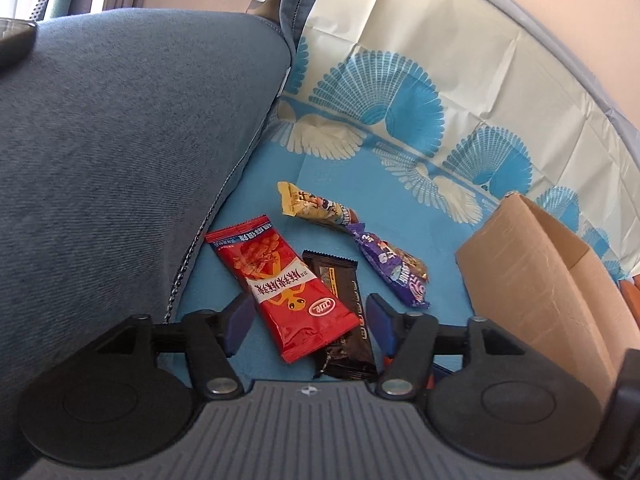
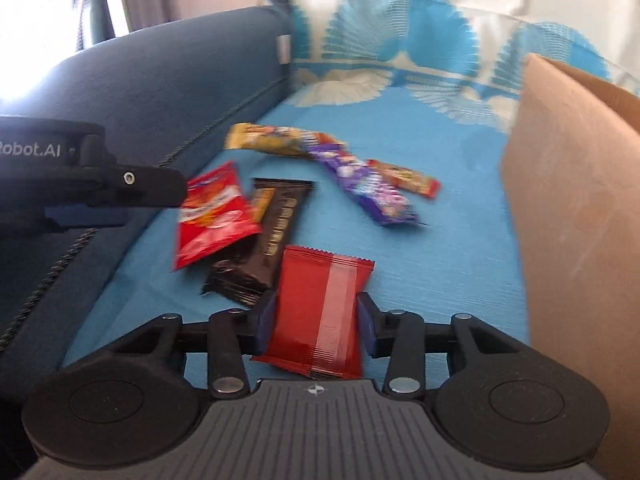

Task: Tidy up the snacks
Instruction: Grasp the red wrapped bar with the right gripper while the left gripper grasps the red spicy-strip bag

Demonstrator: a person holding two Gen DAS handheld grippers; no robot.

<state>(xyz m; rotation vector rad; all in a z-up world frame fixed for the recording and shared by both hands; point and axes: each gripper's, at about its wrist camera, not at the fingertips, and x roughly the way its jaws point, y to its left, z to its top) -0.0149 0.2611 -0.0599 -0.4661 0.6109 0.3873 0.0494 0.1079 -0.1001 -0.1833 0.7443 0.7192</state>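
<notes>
the right gripper (image 2: 316, 318) held a flat dark-red foil snack packet with a pale stripe (image 2: 320, 312), its blue pads pressed against the packet's two long edges, so the long axis ran forward along the fingers and away from the camera. the tall brown cardboard box (image 2: 576, 216) stood just beside it on the right side of the view, its open top above the gripper, so the coming move was probably a lift and a swing rightward over that wall (what the box already contained could not be seen from either wrist).

the left gripper (image 1: 308, 322) was open fairly wide and gripped nothing; the bright red printed snack bag (image 1: 286, 292) and the black wrapped bar (image 1: 342, 320) under it lay between its fingers, the bag slanting across the gap. beyond them the purple wrapped bar (image 1: 390, 270) and the yellow wrapped bar (image 1: 312, 208) rested end to end on the blue patterned cloth (image 1: 420, 216), with the grey-blue sofa cushion (image 1: 120, 140) to the left. the left hand was nearer to these four.
</notes>
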